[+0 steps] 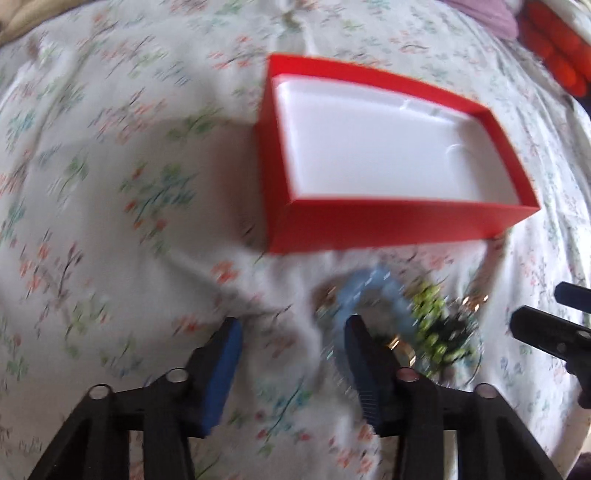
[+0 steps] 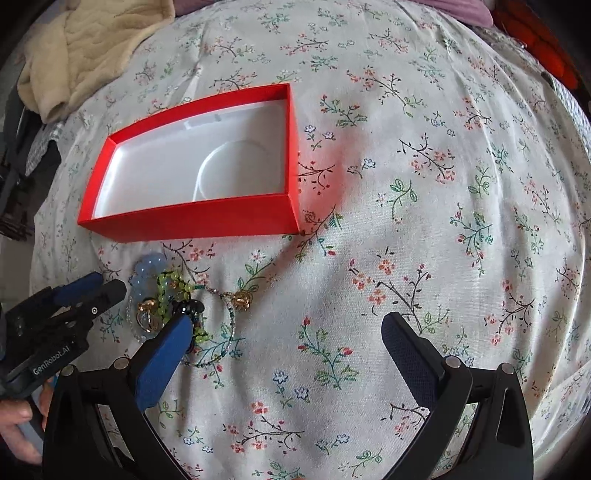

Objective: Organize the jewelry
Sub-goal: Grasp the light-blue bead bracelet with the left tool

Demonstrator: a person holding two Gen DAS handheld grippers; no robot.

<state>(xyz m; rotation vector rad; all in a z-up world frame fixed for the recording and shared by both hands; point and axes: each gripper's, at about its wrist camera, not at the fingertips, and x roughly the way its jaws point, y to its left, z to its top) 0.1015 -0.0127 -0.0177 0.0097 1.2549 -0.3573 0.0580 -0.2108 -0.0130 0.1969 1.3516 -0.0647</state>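
Note:
An open red box (image 1: 369,229) with a white liner sits empty on a floral sheet; the right wrist view shows the same box (image 2: 192,221). Just in front of it lies a tangled jewelry pile: a pale blue bead bracelet (image 1: 373,291) (image 2: 146,271), a green bead strand (image 1: 432,321) (image 2: 173,288), gold rings (image 2: 147,310) and a gold pendant on a chain (image 2: 242,301). My left gripper (image 1: 291,325) (image 2: 107,286) is open; its right finger overlaps the blue bracelet and only cloth shows between the jaws. My right gripper (image 2: 286,325) is wide open, its left finger over the pile's right edge.
A cream blanket (image 2: 85,48) lies at the far left of the bed. An orange object (image 1: 554,48) and a purple cloth (image 1: 487,14) sit at the far right. A hand (image 2: 14,424) holds the left gripper. The left wrist view is motion-blurred.

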